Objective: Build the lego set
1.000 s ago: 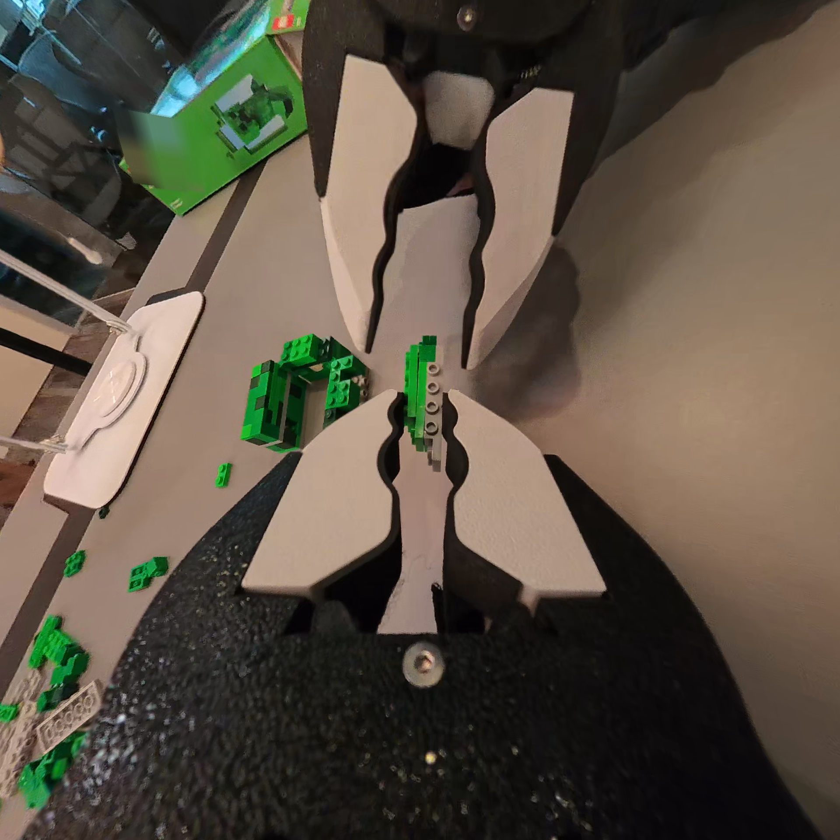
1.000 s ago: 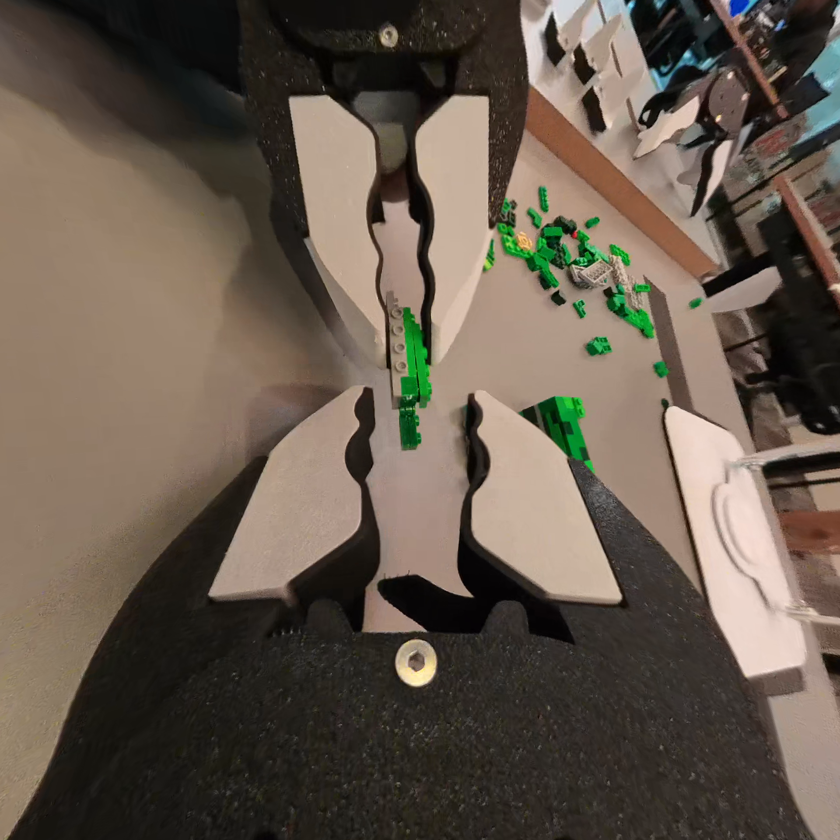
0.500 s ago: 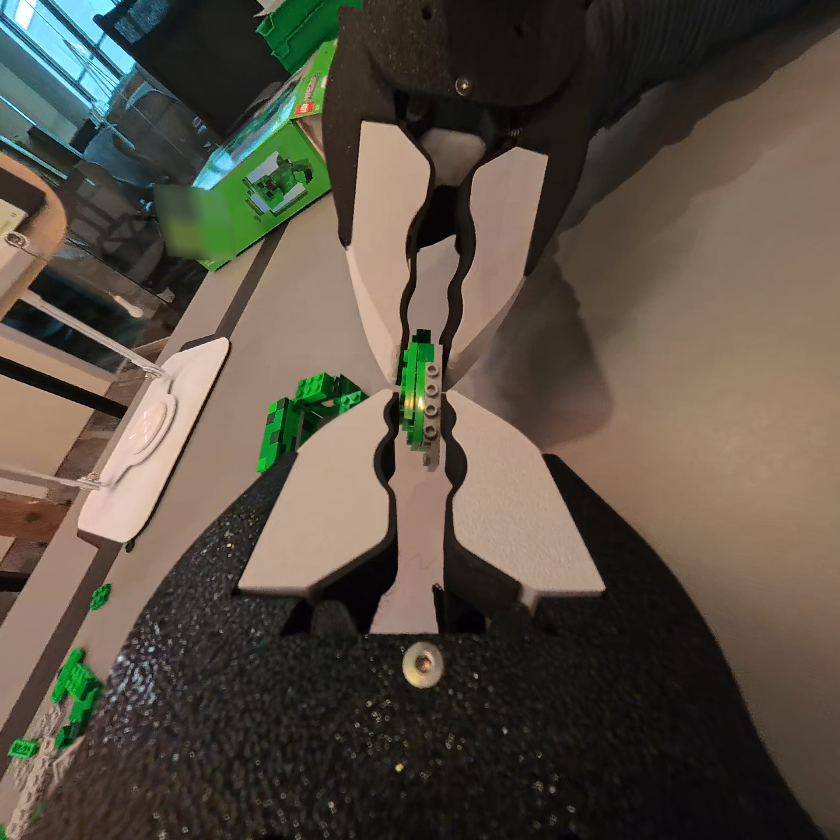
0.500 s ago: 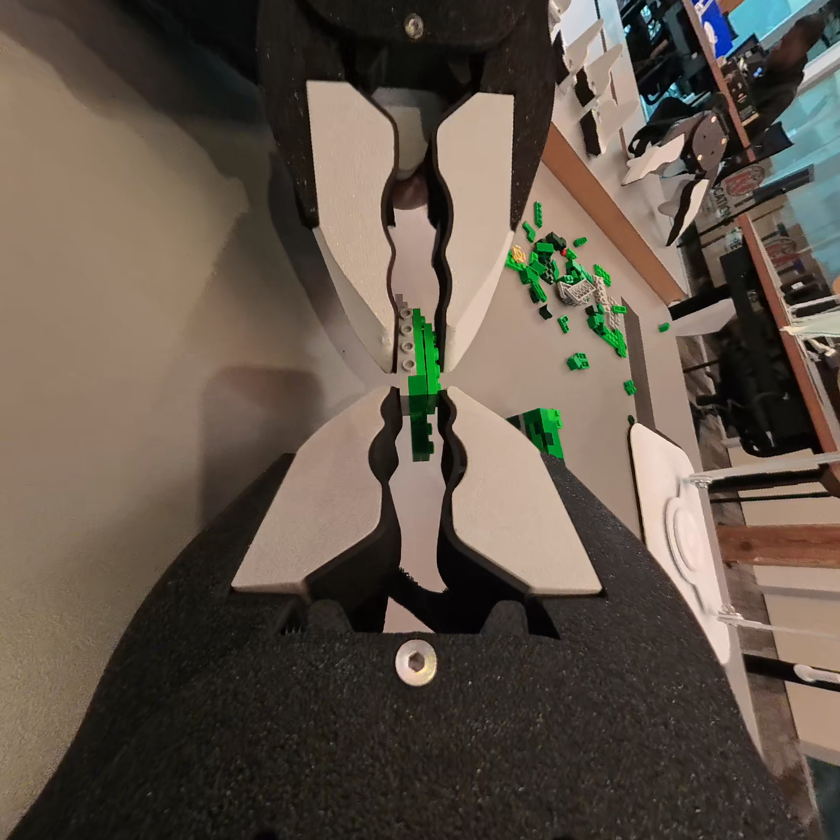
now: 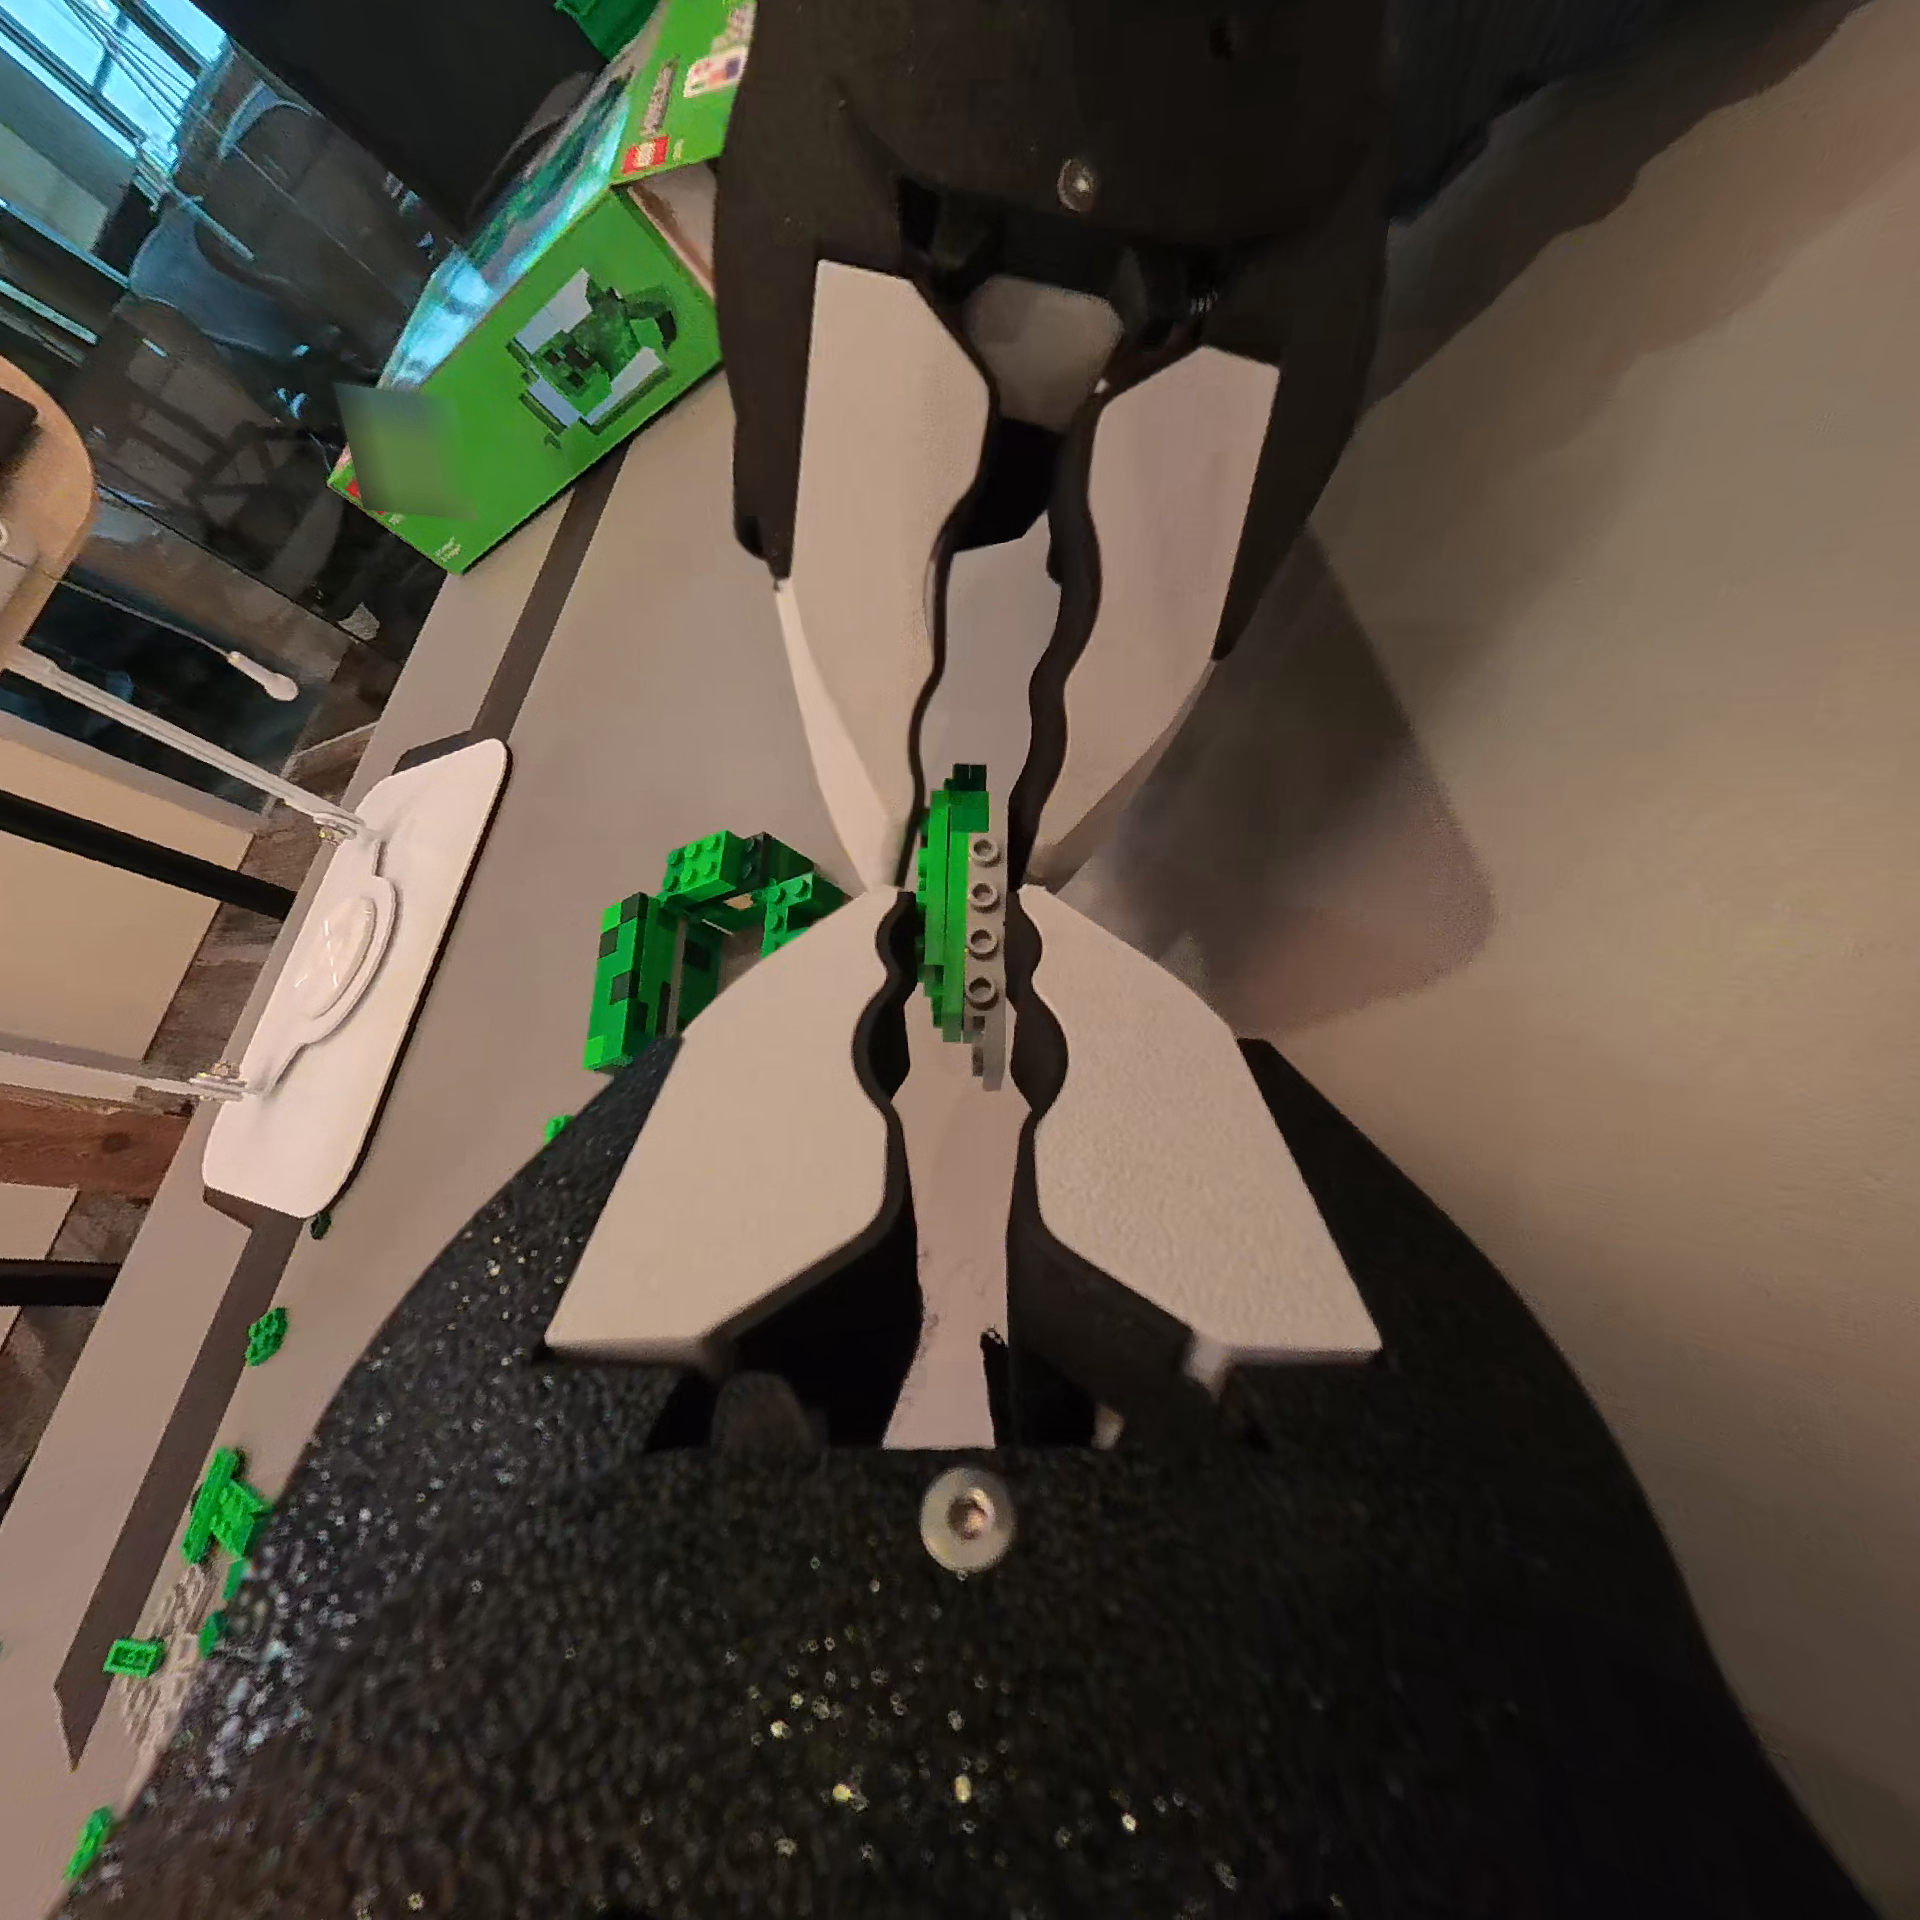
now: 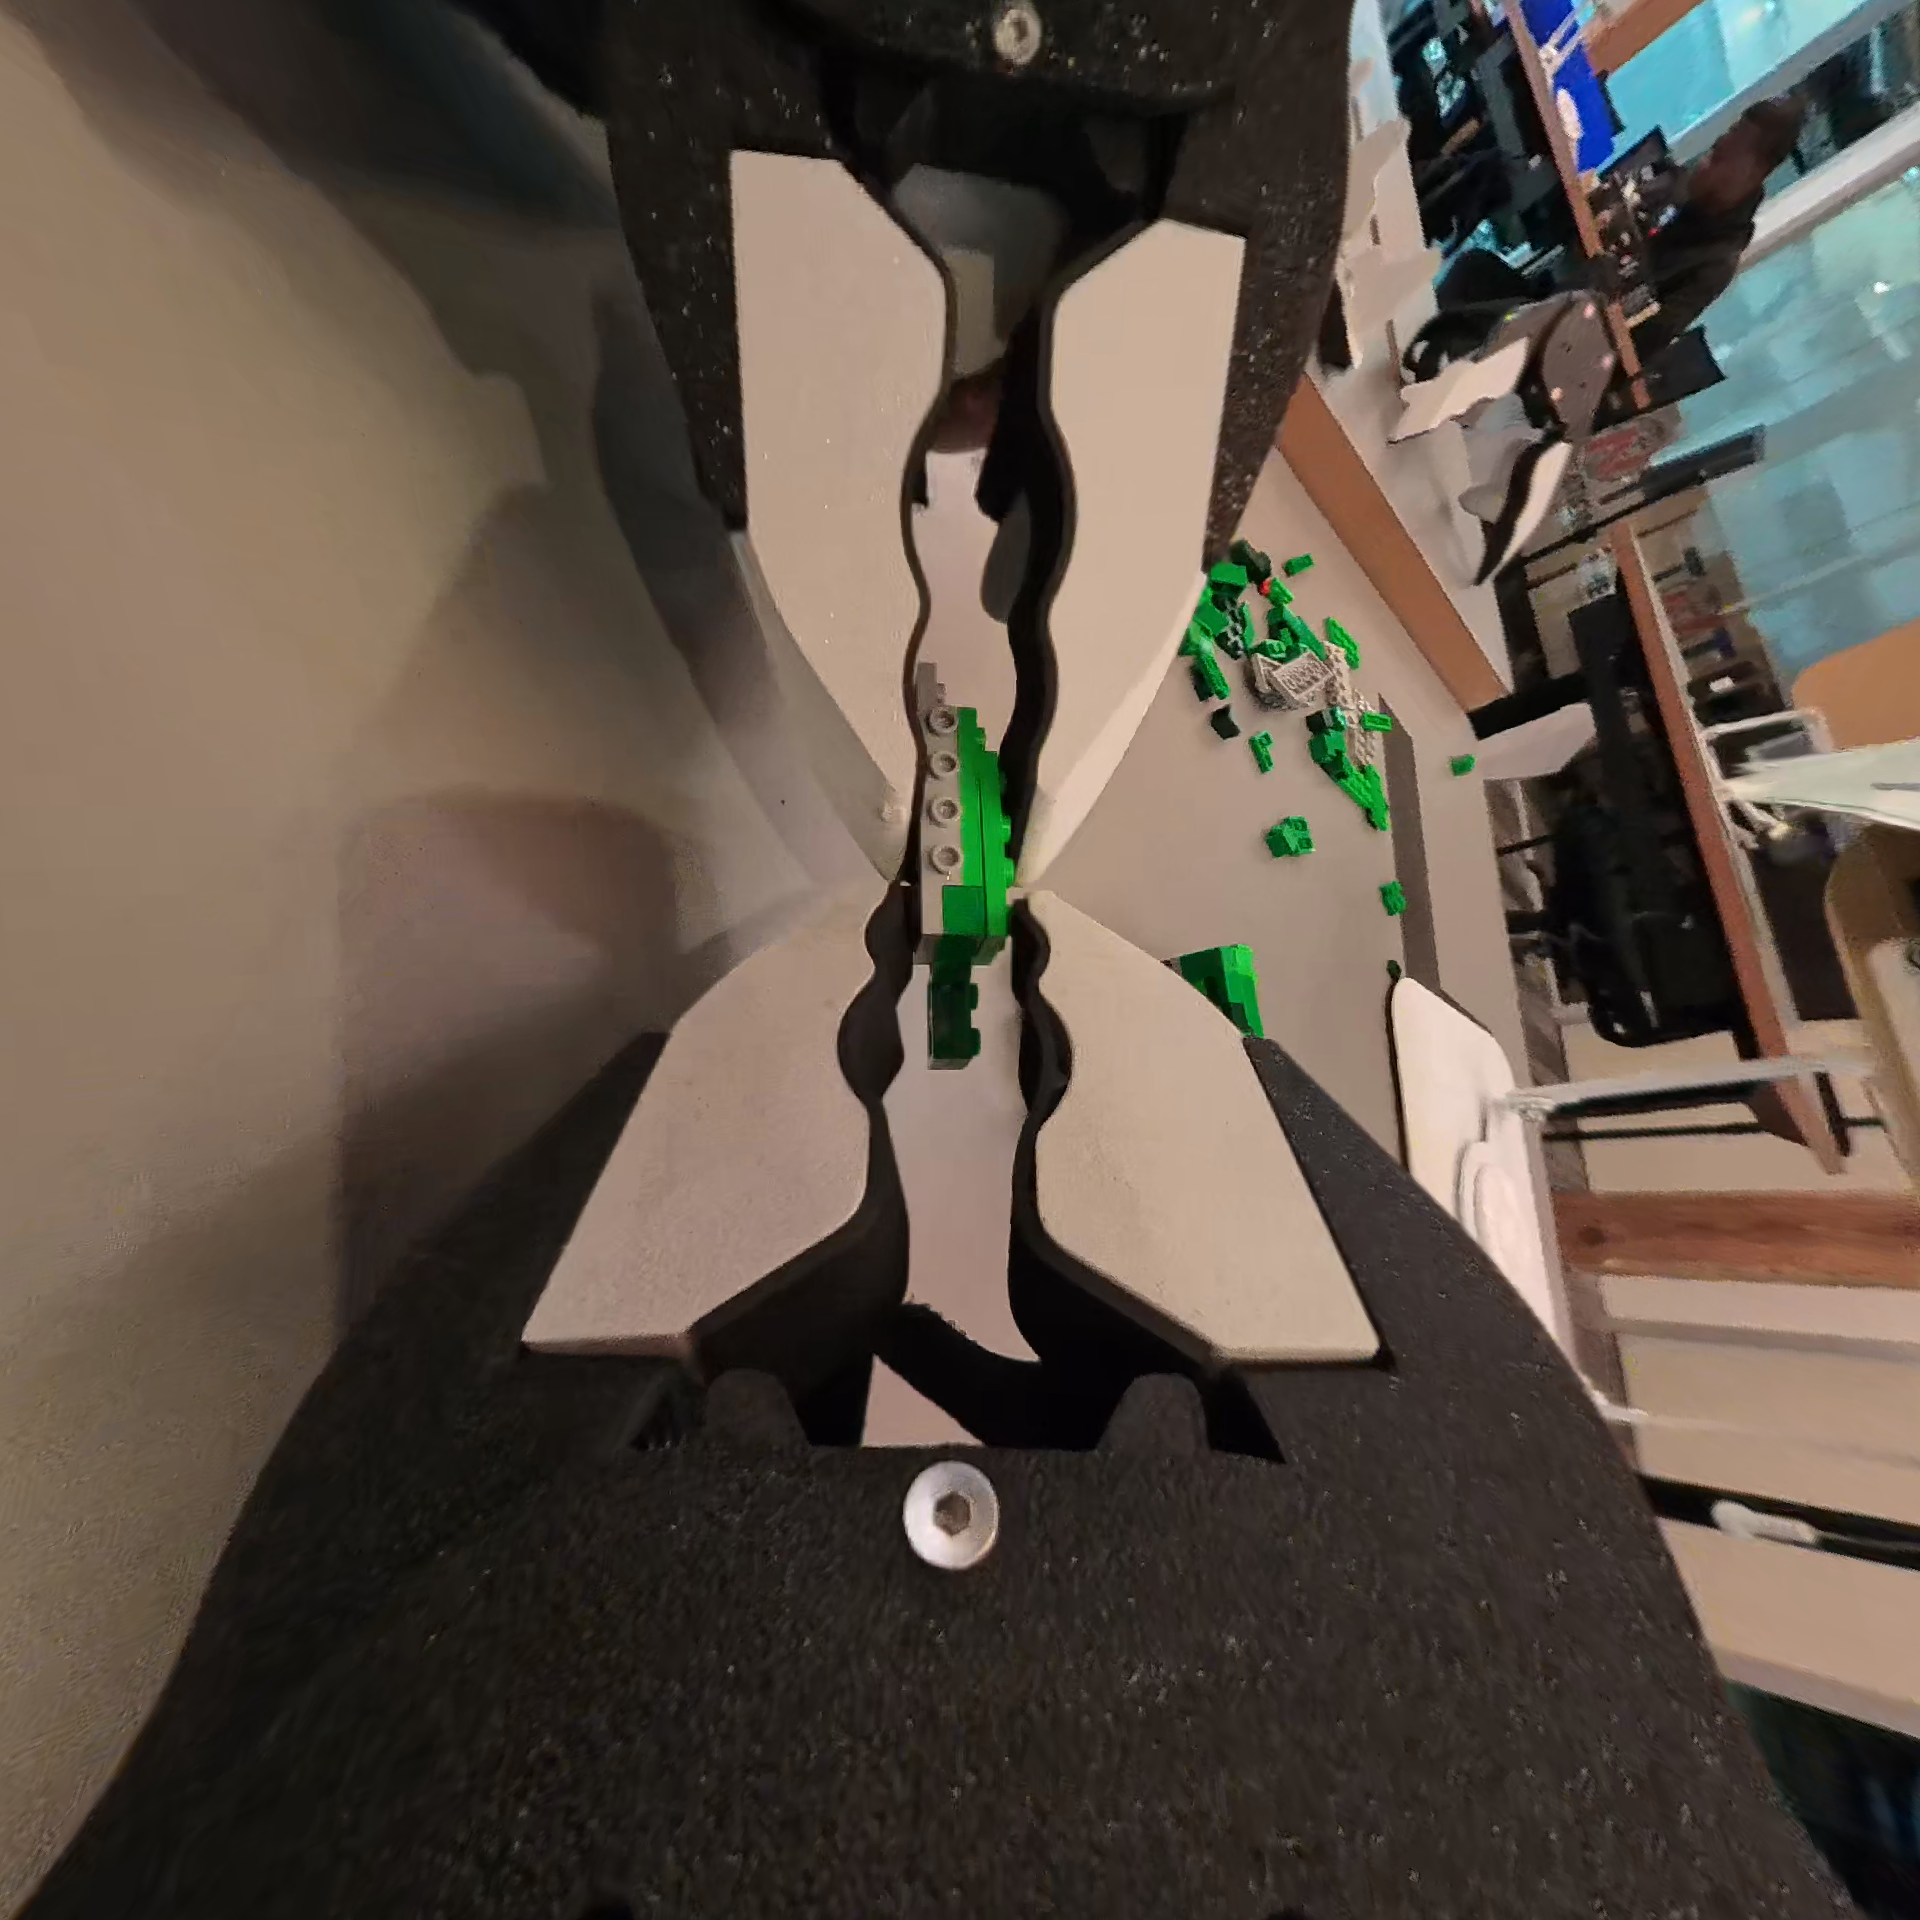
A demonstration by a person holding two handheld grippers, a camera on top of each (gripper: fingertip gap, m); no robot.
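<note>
both grippers met tip to tip above the grey table, each closed onto the same small lego sub-assembly: a thin stack of green plates with a grey studded plate along one side, held edge-on in the air between the four fingertips.

left gripper was narrowed to about the stack's thickness, pinching the near end. right gripper looked the same from its own camera, fingers nearly together, gripping the darker green end of the piece. exact contact on the far pads was hidden by the part itself.

handling, my read: very light, rigid plastic, smooth and a bit slippery on the flat faces. the layers are only stud-friction joined, so a twist or pull between the two grippers could peel plates apart. best hold was across the flat faces, squeezing layers together, not on the thin edges or the studs.

the hollow green partial build sat on the table left of the left gripper. loose green and grey bricks lay well apart further along, the green set box at the far edge, and a white pad near the table edge.
</note>
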